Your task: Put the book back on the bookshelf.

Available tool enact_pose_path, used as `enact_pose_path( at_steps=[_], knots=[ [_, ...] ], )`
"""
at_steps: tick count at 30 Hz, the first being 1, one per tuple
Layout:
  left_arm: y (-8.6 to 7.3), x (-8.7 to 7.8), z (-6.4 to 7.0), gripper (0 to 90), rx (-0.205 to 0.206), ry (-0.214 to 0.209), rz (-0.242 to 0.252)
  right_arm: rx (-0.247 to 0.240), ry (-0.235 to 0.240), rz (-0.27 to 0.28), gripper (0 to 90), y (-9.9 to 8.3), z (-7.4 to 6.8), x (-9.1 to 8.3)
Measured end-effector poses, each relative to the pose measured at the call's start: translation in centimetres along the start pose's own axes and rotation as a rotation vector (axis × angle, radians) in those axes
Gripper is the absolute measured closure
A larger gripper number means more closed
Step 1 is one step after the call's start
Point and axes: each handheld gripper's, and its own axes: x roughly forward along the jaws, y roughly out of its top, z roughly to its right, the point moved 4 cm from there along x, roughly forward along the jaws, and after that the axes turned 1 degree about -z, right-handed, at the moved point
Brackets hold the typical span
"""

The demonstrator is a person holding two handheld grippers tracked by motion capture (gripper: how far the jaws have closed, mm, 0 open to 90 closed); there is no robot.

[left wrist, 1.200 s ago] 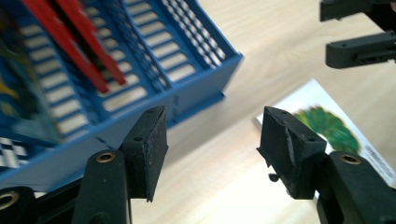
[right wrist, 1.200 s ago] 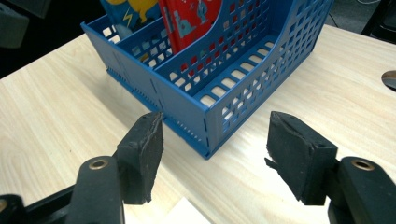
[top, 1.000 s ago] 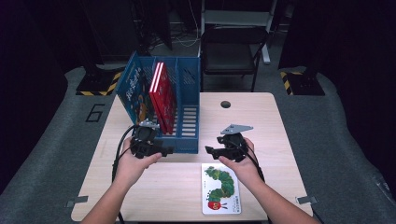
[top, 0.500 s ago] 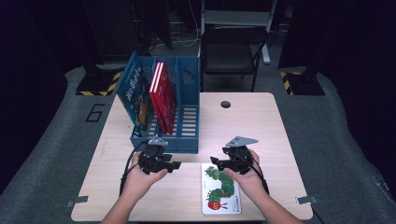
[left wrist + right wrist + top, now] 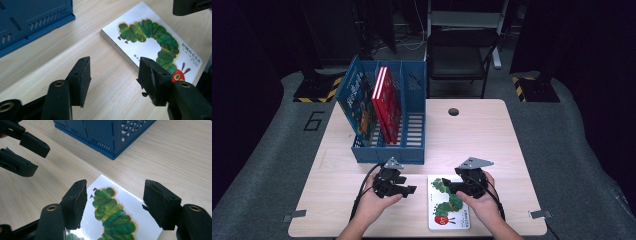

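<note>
Jaws of the right gripper (image 5: 115,203) stand wide apart with nothing between them, poised just above the top end of the caterpillar book (image 5: 113,213), which lies flat on the wooden table (image 5: 472,130) near its front edge. Left gripper (image 5: 113,80) is likewise spread wide and empty, over bare wood just beside the book's left edge. Both are held in the person's hands, close together. Behind them stands the blue file rack (image 5: 414,150) with a red book (image 5: 387,102) and a blue book (image 5: 357,102) upright inside
</note>
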Motion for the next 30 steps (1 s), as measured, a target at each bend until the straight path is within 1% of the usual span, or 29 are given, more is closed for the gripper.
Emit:
enact_pose_path(
  at_steps=[1, 2, 3, 4, 5, 7, 8, 9, 10, 11, 13, 14, 15, 16, 17, 19, 20, 22, 23, 24, 25, 26, 29, 30],
  knots=[
    [-0.1, 0.3, 0.2, 42.6, 0.002, 0.000, -0.004, 0.000, 0.000, 0.000, 35.2, 0.0, 0.0, 0.0],
    [-0.2, 0.7, 0.4, 41.4, 0.009, -0.009, -0.017, 0.000, 0.003, -0.004, 35.3, -0.3, 0.0, 0.0],
    [-0.3, 0.9, 0.5, 40.5, 0.009, -0.005, -0.015, -0.001, 0.002, -0.009, 35.2, -0.6, 0.0, -0.1],
    [-0.5, 1.2, 0.7, 39.8, 0.030, -0.001, -0.025, 0.011, 0.002, -0.011, 35.2, -1.0, 0.0, -0.1],
    [-0.6, 1.4, 0.9, 39.6, 0.013, -0.016, -0.029, 0.018, 0.001, -0.015, 35.2, -1.3, 0.0, -0.1],
    [-0.6, 1.6, 0.9, 39.5, 0.013, -0.017, -0.027, 0.020, 0.000, -0.013, 35.2, -1.5, 0.1, -0.2],
    [-0.7, 1.8, 1.0, 39.6, 0.009, -0.017, -0.029, 0.024, 0.002, -0.011, 35.2, -2.0, 0.2, -0.2],
    [-0.8, 2.3, 1.1, 39.5, -0.005, -0.019, -0.031, 0.030, 0.003, -0.012, 35.2, -2.2, 0.2, -0.2],
    [-0.8, 2.4, 1.1, 39.2, 0.008, -0.022, -0.041, 0.033, 0.001, -0.010, 35.2, -2.4, 0.3, -0.2],
    [-0.8, 2.7, 1.1, 38.8, 0.027, -0.012, -0.043, 0.032, -0.007, -0.013, 35.2, -2.6, 0.3, -0.3],
    [-0.9, 3.1, 1.4, 38.5, 0.038, -0.023, -0.054, 0.023, -0.012, -0.014, 35.2, -3.0, 0.5, -0.3],
    [-0.9, 3.3, 1.6, 38.2, 0.046, -0.025, -0.052, 0.026, -0.013, -0.018, 35.2, -3.2, 0.5, -0.3],
    [-0.9, 3.3, 1.6, 37.9, 0.046, -0.025, -0.052, 0.026, -0.013, -0.018, 35.2, -3.2, 0.5, -0.3],
    [-0.8, 3.8, 2.1, 37.4, 0.058, -0.033, -0.056, 0.030, -0.022, -0.030, 35.1, -3.9, 0.7, -0.2],
    [-0.8, 3.8, 2.1, 36.9, 0.058, -0.033, -0.056, 0.041, -0.021, -0.033, 34.8, -4.1, 0.8, -0.2],
    [-0.6, 4.5, 2.8, 36.9, 0.094, -0.049, -0.069, 0.054, -0.022, -0.035, 34.3, -4.5, 0.9, -0.3],
    [-0.6, 4.6, 3.0, 36.9, 0.099, -0.051, -0.069, 0.060, -0.027, -0.029, 33.7, -4.7, 1.1, -0.3],
    [-0.4, 5.0, 3.4, 36.8, 0.121, -0.053, -0.071, 0.064, -0.032, -0.036, 32.9, -5.0, 1.3, -0.4],
    [-0.4, 5.0, 3.4, 36.5, 0.121, -0.053, -0.071, 0.064, -0.032, -0.036, 32.9, -5.0, 1.3, -0.4],
    [-0.3, 5.3, 3.7, 36.5, 0.138, -0.055, -0.065, 0.076, -0.036, -0.046, 32.3, -5.4, 1.4, -0.4],
    [-0.3, 5.3, 3.7, 36.5, 0.138, -0.055, -0.065, 0.076, -0.036, -0.046, 32.3, -5.4, 1.4, -0.4],
    [-0.2, 5.4, 3.8, 36.5, 0.163, -0.050, -0.069, 0.082, -0.042, -0.048, 31.8, -5.7, 1.5, -0.3],
    [0.0, 5.7, 4.0, 36.5, 0.163, -0.057, -0.059, 0.073, -0.053, -0.069, 31.4, -6.0, 1.6, 0.0],
    [0.1, 6.0, 4.1, 36.5, 0.175, -0.054, -0.051, 0.087, -0.060, -0.072, 31.3, -6.1, 1.6, 0.1]
  ],
)
